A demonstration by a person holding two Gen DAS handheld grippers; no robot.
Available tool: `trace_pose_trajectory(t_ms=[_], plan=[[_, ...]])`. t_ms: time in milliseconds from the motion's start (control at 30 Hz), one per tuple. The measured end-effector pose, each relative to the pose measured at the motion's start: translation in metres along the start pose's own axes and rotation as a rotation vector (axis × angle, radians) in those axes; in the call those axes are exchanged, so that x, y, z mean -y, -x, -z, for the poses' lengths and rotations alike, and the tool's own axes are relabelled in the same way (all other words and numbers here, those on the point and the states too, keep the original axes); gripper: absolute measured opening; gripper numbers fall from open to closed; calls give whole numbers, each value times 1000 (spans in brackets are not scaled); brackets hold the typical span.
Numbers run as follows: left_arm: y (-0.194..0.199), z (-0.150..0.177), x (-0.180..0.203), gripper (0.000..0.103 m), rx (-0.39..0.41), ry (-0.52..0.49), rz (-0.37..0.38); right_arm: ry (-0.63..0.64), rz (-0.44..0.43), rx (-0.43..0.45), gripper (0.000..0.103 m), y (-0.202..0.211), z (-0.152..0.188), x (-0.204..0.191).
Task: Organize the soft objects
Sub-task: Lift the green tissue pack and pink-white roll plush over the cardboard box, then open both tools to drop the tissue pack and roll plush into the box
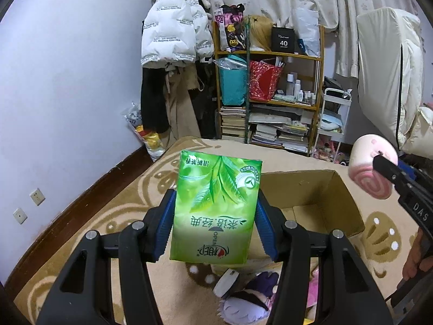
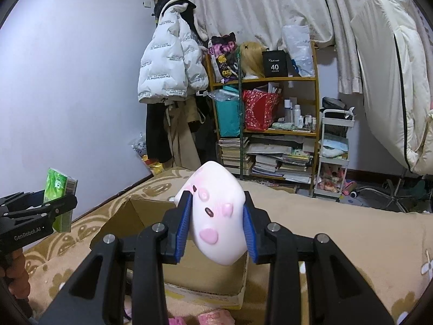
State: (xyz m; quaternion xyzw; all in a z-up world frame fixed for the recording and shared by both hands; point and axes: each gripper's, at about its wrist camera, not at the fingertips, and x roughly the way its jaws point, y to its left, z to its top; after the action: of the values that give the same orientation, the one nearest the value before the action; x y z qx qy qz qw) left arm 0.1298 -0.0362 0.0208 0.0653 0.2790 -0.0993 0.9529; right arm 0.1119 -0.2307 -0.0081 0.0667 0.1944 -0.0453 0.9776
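Observation:
My left gripper (image 1: 213, 216) is shut on a green tissue pack (image 1: 216, 208), held upright above the beige carpet with both blue pads pressing its sides. The same green tissue pack (image 2: 60, 189) shows at the left of the right wrist view. My right gripper (image 2: 217, 224) is shut on a pink and white swirl-roll plush (image 2: 216, 216), raised over an open cardboard box (image 2: 140, 216). In the left wrist view the plush (image 1: 370, 168) hangs at the right edge, above the cardboard box (image 1: 311, 189), whose inside looks bare.
A purple-haired plush doll (image 1: 251, 303) and pink soft items (image 2: 213, 318) lie on the carpet near me. Behind stand a cluttered wooden shelf (image 1: 270, 94), hung coats (image 1: 173, 54), a white cart (image 2: 334, 157) and a folded mattress (image 2: 392, 81).

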Motion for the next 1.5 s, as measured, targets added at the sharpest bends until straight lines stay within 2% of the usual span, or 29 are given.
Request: trace_pose_trajectory(t_ms=[267, 700, 967, 1033, 1100, 1200, 1400, 1467, 1500], plan=[[-20, 4, 9, 54, -23, -54, 31, 6, -12, -44, 38, -18, 8, 1], [-40, 13, 23, 55, -53, -70, 92, 19, -53, -114, 41, -35, 31, -8], [-61, 14, 23, 55, -149, -20, 124, 12, -76, -159, 48, -40, 43, -9], [-63, 15, 21, 58, -151, -13, 116, 13, -82, -161, 49, -40, 45, -10], [-62, 16, 21, 75, -137, -23, 89, 21, -87, -160, 50, -38, 47, -12], [-59, 15, 21, 83, -125, -42, 70, 31, -93, -156, 53, -36, 46, -15], [-52, 16, 18, 91, -147, -54, 25, 36, -97, -108, 79, -20, 38, -16], [-45, 16, 15, 94, -144, -50, 19, 27, -94, -100, 94, -13, 35, -16], [-40, 16, 13, 97, -136, -46, 9, 20, -97, -95, 98, -8, 35, -16]])
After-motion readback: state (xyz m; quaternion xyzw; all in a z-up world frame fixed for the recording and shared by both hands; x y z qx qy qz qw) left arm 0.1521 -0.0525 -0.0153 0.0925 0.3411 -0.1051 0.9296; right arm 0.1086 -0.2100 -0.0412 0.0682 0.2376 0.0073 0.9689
